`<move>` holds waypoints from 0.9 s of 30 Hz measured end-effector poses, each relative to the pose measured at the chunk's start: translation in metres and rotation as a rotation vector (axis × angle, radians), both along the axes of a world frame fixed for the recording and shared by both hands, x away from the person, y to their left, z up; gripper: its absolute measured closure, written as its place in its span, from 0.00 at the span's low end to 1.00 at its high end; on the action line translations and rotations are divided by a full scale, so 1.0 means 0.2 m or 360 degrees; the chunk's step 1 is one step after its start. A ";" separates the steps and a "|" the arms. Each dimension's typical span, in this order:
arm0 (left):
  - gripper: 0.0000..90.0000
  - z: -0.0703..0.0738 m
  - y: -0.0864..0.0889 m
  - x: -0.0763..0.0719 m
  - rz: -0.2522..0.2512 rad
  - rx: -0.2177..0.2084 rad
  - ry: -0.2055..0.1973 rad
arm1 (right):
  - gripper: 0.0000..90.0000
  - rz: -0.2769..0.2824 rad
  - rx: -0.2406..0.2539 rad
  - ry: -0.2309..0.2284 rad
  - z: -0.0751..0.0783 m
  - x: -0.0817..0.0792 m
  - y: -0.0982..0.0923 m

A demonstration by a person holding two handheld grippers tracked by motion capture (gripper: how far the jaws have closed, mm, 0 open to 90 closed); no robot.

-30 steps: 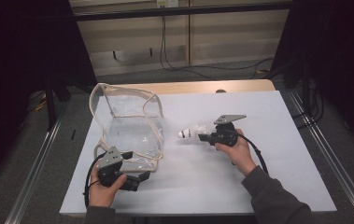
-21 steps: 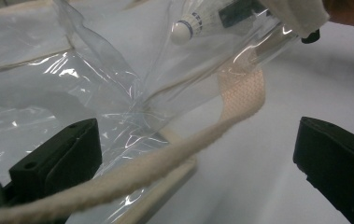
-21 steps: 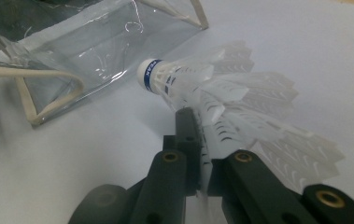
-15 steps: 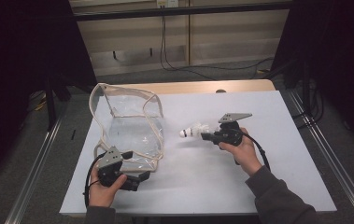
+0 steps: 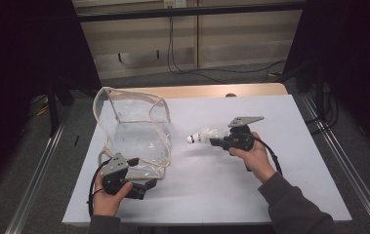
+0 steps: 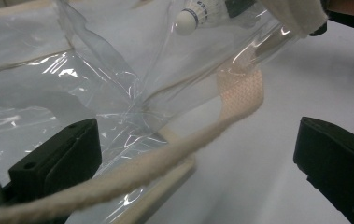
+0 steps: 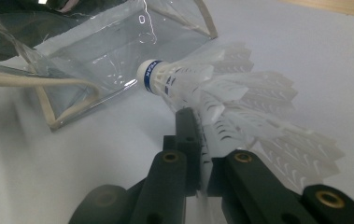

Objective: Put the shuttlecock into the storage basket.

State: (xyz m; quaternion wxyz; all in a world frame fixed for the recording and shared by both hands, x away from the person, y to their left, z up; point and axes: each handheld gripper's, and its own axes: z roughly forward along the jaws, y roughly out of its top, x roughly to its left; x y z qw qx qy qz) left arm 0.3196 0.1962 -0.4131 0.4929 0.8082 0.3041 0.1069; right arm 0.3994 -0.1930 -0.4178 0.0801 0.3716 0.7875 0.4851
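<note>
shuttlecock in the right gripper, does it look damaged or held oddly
No damage shows. The right gripper pinches the shuttlecock by its skirt, cork tip pointing at the clear bag. The bag slumps unevenly; the left gripper stands open around its strap.

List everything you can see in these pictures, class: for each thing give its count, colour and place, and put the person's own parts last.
bag: one, clear plastic with cream trim, standing open on the left half of the table.
strap: one, cream webbing, running from the bag across the left hand-held gripper's open jaws.
shuttlecock: one, white with a blue band on its cork, held above the table just right of the bag, cork toward the bag.
table: one, white top with a wooden far edge.
cables: a few, black, on the floor beyond the table.
left hand-held gripper: one, black, near the bag's front corner, open.
right hand-held gripper: one, black, shut on the shuttlecock's skirt.
hands: two, one on each gripper.
</note>
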 end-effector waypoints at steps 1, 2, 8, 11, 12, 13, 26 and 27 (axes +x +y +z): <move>0.01 0.00 0.00 0.00 0.0000 -0.0004 -0.0001 | 0.98 0.0003 -0.0009 -0.0001 0.01 0.00 0.00; 0.01 0.00 0.00 0.00 -0.0001 -0.0006 -0.0002 | 0.98 0.0007 -0.0014 -0.0002 0.01 0.00 0.00; 0.01 0.00 0.00 0.00 -0.0001 -0.0004 0.0001 | 0.98 0.0003 0.0004 -0.0007 0.05 0.00 -0.02; 0.01 0.00 0.00 0.00 -0.0002 -0.0004 0.0000 | 0.98 0.0008 0.0004 -0.0015 0.07 0.00 -0.02; 0.01 0.00 0.00 0.00 -0.0003 -0.0002 -0.0003 | 0.98 0.0007 0.0004 -0.0009 0.07 0.00 -0.02; 0.01 0.00 0.00 0.00 -0.0004 -0.0002 -0.0003 | 0.98 0.0005 0.0007 -0.0006 0.08 0.00 -0.02; 0.01 0.00 0.00 0.00 -0.0001 -0.0005 0.0001 | 0.98 0.0053 -0.0007 -0.0021 0.16 0.01 0.00; 0.01 0.00 0.00 0.00 -0.0003 -0.0005 -0.0002 | 0.98 0.0053 -0.0007 -0.0023 0.17 0.01 0.01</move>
